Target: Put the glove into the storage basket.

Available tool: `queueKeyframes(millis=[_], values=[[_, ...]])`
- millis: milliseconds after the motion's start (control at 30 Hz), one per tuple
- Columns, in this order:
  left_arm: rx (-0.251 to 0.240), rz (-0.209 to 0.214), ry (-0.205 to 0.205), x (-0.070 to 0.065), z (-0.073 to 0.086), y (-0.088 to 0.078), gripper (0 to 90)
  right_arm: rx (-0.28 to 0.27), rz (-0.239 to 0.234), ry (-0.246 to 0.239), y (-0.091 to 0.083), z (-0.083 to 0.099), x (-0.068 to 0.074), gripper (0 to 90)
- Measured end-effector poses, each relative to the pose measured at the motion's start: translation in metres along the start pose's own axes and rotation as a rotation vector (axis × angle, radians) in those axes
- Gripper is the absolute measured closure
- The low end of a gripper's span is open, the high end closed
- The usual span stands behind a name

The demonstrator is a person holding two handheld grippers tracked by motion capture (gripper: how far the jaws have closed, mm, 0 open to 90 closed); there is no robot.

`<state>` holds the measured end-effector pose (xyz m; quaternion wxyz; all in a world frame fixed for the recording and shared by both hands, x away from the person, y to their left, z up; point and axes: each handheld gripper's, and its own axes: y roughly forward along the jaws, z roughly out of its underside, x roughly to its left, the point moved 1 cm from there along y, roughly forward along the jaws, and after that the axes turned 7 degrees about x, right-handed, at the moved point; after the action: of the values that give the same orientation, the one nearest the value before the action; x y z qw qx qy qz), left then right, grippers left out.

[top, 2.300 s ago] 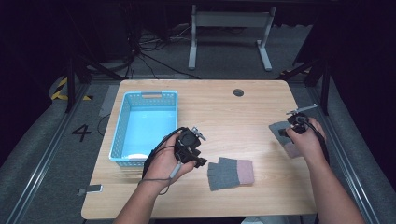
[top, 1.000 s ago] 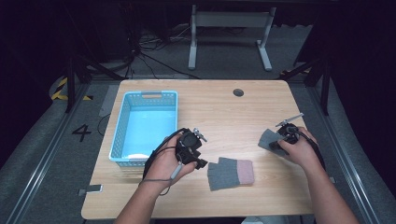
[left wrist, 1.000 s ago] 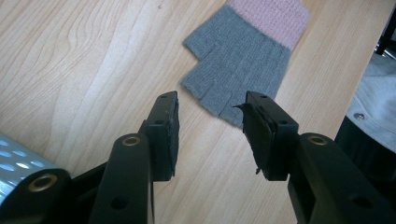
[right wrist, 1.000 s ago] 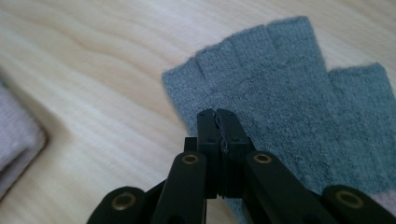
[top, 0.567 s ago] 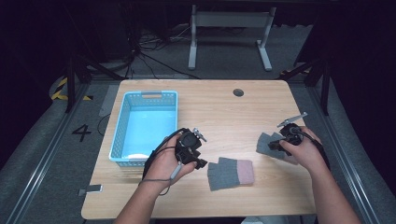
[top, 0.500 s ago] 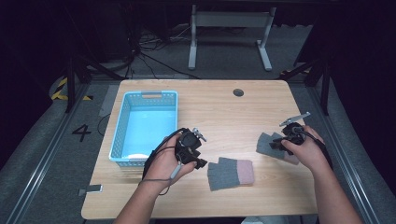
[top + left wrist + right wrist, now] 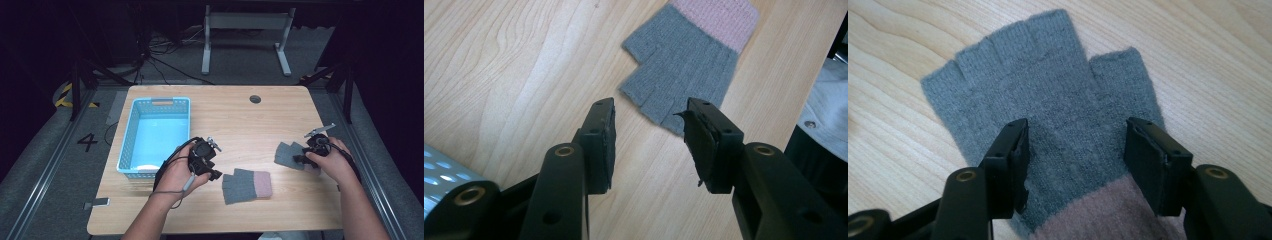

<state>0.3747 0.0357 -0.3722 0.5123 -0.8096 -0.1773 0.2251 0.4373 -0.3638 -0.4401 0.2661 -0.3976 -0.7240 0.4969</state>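
Nearest the person, a grey knitted fingerless glove with a pink cuff [image 7: 246,185] lies flat on the light wooden desk [image 7: 240,120], close to its front edge. The left tool [image 7: 649,140] hovers just beside it, jaws spread and empty, pointed at the glove's finger end — placed, it seems, to reach in for a grip, though nothing is touched yet.

Further right, a second grey fingerless glove with a pink cuff [image 7: 1058,125] lies flat too, finger stubs pointing away from the right tool [image 7: 1075,160]. That tool's jaws stand apart on either side of the glove's palm, low over the knit; probably either letting it go or about to pinch it — I cannot tell which.

Beyond the left hand [image 7: 177,172], a light blue plastic basket [image 7: 131,140] sits on the desk's left side, a likely place for the gloves.
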Motion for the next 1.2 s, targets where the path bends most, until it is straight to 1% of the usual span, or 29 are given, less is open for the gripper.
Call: queueKeyframes(millis=[67, 133, 167, 200, 267, 333, 367, 400, 467, 500, 600, 667, 800, 833, 900, 933, 967, 1100, 1167, 1200], values=[[0.002, 0.001, -0.001, 0.0, 0.0, 0.0, 56.5, 0.002, 0.005, 0.005, 0.001, 0.0, 0.001, 44.8], [0.007, 0.001, 0.0, 0.0, 0.0, 0.001, 56.9, 0.006, 0.011, 0.002, 0.002, -0.001, 0.002, 46.8], [0.006, 0.001, 0.001, 0.0, 0.0, 0.001, 57.0, 0.011, 0.013, 0.006, 0.002, -0.002, 0.003, 49.6], [0.006, 0.002, 0.002, 0.0, 0.0, 0.001, 57.0, 0.011, 0.013, 0.006, 0.002, -0.002, 0.003, 49.6], [0.004, 0.003, 0.002, -0.001, 0.0, 0.001, 57.0, 0.007, 0.014, 0.005, 0.002, -0.002, 0.004, 55.2], [0.002, 0.002, 0.002, -0.002, 0.0, 0.001, 56.9, 0.004, 0.003, 0.015, 0.001, -0.001, 0.006, 63.1], [0.007, 0.0, 0.009, -0.001, 0.0, 0.001, 57.3, 0.004, -0.011, 0.028, 0.0, -0.001, 0.005, 70.4], [0.007, 0.001, 0.01, -0.002, 0.0, 0.0, 57.3, 0.004, -0.011, 0.028, 0.0, -0.001, 0.005, 70.4], [0.003, 0.003, 0.006, -0.002, 0.0, 0.001, 57.2, 0.003, -0.017, 0.045, 0.0, -0.001, 0.006, 74.5], [0.0, 0.002, 0.002, -0.001, 0.0, 0.001, 57.2, 0.005, -0.018, 0.045, 0.0, -0.002, 0.006, 76.6], [0.001, 0.001, 0.003, -0.001, 0.0, 0.001, 57.2, 0.004, -0.02, 0.048, 0.0, -0.002, 0.006, 77.3], [0.0, 0.003, 0.004, 0.0, 0.0, 0.0, 57.2, 0.0, -0.025, 0.062, -0.001, -0.002, 0.006, 77.6], [-0.005, 0.004, 0.0, 0.0, 0.0, -0.001, 57.2, -0.021, -0.029, 0.063, -0.007, -0.001, 0.006, 77.8], [-0.006, 0.003, 0.001, 0.0, 0.0, -0.001, 57.3, -0.032, -0.03, 0.061, -0.012, -0.001, 0.007, 77.9], [-0.007, 0.003, 0.003, 0.0, 0.0, -0.001, 57.2, -0.038, -0.031, 0.059, -0.014, -0.001, 0.008, 77.9], [-0.006, 0.001, 0.006, 0.0, 0.0, -0.002, 57.2, -0.052, -0.031, 0.057, -0.02, -0.001, 0.009, 77.9], [-0.007, 0.002, 0.007, 0.0, 0.0, -0.002, 57.2, -0.052, -0.031, 0.057, -0.02, -0.001, 0.009, 77.9], [-0.003, 0.003, 0.008, 0.0, -0.001, -0.002, 57.3, -0.072, -0.03, 0.05, -0.031, -0.001, 0.013, 77.8], [-0.003, 0.003, 0.01, 0.0, -0.002, -0.002, 57.2, -0.085, -0.027, 0.037, -0.039, -0.001, 0.017, 77.7], [-0.003, 0.003, 0.01, 0.0, -0.002, -0.002, 57.2, -0.085, -0.027, 0.037, -0.039, -0.001, 0.017, 77.7]])
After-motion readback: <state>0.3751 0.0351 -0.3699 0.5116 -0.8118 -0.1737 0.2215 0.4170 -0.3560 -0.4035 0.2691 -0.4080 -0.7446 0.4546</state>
